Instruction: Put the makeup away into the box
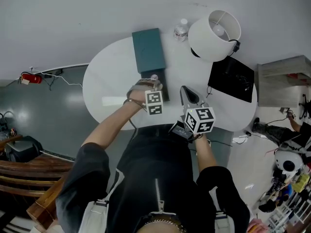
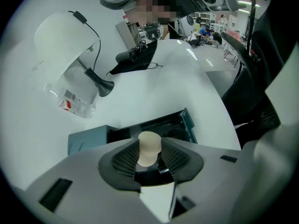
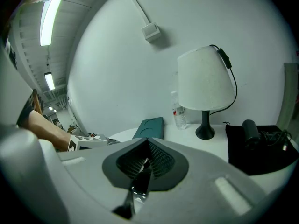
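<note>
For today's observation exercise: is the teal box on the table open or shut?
Open: the teal box shows its dark inside, its lid lying flat beside it.

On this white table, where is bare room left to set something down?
The widest bare patch is the left part of the table, between the teal box and the left rim. A narrower strip lies between the box and the black cloth. The back right is crowded: water bottle and lamp.

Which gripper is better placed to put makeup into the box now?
Left: the left gripper holds a beige makeup piece over the open box, while the right gripper is shut beside it.
</note>
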### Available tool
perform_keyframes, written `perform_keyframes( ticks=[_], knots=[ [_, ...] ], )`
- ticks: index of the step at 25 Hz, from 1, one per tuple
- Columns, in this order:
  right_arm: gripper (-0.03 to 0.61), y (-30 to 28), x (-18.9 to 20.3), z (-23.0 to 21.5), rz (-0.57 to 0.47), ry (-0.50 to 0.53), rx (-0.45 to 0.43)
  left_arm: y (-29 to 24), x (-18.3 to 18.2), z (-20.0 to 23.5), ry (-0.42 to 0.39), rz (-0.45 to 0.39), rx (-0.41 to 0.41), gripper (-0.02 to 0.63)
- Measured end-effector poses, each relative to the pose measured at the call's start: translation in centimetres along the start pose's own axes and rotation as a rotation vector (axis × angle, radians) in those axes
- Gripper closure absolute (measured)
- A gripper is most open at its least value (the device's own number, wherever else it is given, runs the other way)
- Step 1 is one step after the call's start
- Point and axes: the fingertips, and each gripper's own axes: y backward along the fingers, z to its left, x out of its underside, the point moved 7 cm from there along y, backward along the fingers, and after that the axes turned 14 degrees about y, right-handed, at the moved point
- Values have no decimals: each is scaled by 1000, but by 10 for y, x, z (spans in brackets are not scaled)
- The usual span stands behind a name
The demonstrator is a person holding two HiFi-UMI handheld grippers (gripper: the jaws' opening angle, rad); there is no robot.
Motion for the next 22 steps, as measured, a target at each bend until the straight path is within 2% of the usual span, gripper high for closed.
perform_keyframes(
  ticks=[7, 13, 19, 22],
  knots=[
    [572, 6, 2, -1, 1, -2, 18, -13, 3, -15, 1, 23, 49, 465],
    [572, 10, 1, -1, 0, -1, 26, -10, 4, -17, 28, 1, 51, 449],
    [572, 6, -2, 1, -3, 12, 16, 9, 11, -16, 114, -59, 28, 443],
    [572, 2, -6, 6, -6, 27, 2, 22, 17, -12, 188, -99, 7, 445]
  ],
)
